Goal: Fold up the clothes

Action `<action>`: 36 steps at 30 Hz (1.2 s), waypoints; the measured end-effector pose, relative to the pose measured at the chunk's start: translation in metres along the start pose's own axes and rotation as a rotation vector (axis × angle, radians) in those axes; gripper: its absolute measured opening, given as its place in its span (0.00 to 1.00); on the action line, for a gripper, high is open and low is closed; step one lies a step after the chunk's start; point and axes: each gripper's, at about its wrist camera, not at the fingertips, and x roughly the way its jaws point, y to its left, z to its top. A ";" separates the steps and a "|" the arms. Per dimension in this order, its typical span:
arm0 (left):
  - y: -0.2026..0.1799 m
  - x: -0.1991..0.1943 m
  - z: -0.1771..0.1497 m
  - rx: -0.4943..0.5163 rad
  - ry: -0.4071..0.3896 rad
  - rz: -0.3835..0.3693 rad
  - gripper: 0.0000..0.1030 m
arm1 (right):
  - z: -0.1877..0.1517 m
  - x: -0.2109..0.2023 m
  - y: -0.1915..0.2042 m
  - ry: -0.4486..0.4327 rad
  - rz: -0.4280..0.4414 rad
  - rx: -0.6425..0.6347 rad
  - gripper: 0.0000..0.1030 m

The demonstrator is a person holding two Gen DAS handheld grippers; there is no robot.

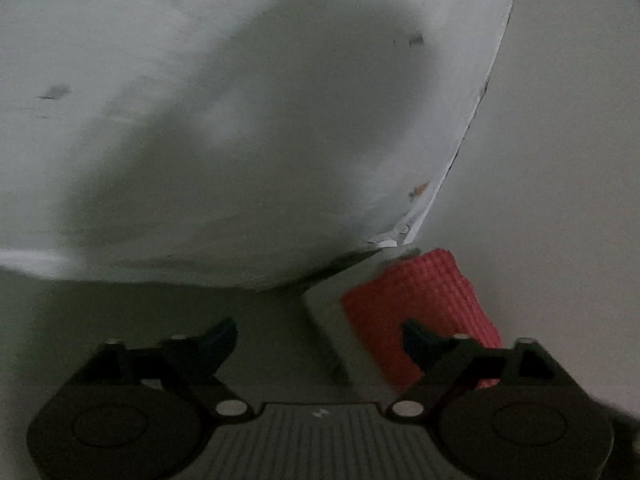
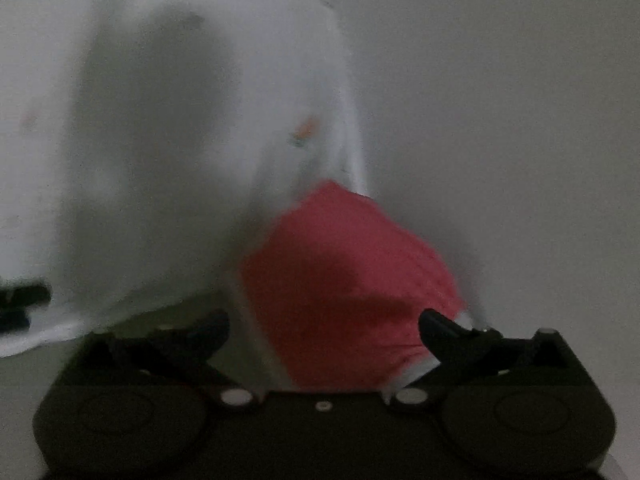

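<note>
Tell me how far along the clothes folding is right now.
Looks done: the red garment lies as a compact folded bundle. In hand: nothing; the left gripper and right gripper are both open. Left: apparently the white patterned cloth, spread wide, though the views are blurred.

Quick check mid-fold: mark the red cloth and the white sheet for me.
red cloth (image 2: 344, 280): right wrist view, middle of its top face.
white sheet (image 1: 208, 112): left wrist view, shaded middle of the spread fabric.

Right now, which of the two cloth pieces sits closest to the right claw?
The red ribbed cloth, folded small, lies just ahead of the open right claw. The white cloth with small orange marks spreads farther back.
</note>
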 end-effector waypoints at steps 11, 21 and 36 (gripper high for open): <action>0.052 -0.216 -0.039 -0.031 -0.225 0.264 1.00 | -0.027 -0.128 0.133 -0.097 0.189 -0.202 1.00; 0.105 -0.348 -0.077 0.039 -0.214 0.270 1.00 | -0.109 -0.255 0.239 -0.055 0.236 -0.208 1.00; 0.180 -0.453 -0.150 -0.027 0.063 0.305 1.00 | -0.227 -0.372 0.309 0.081 0.155 -0.303 1.00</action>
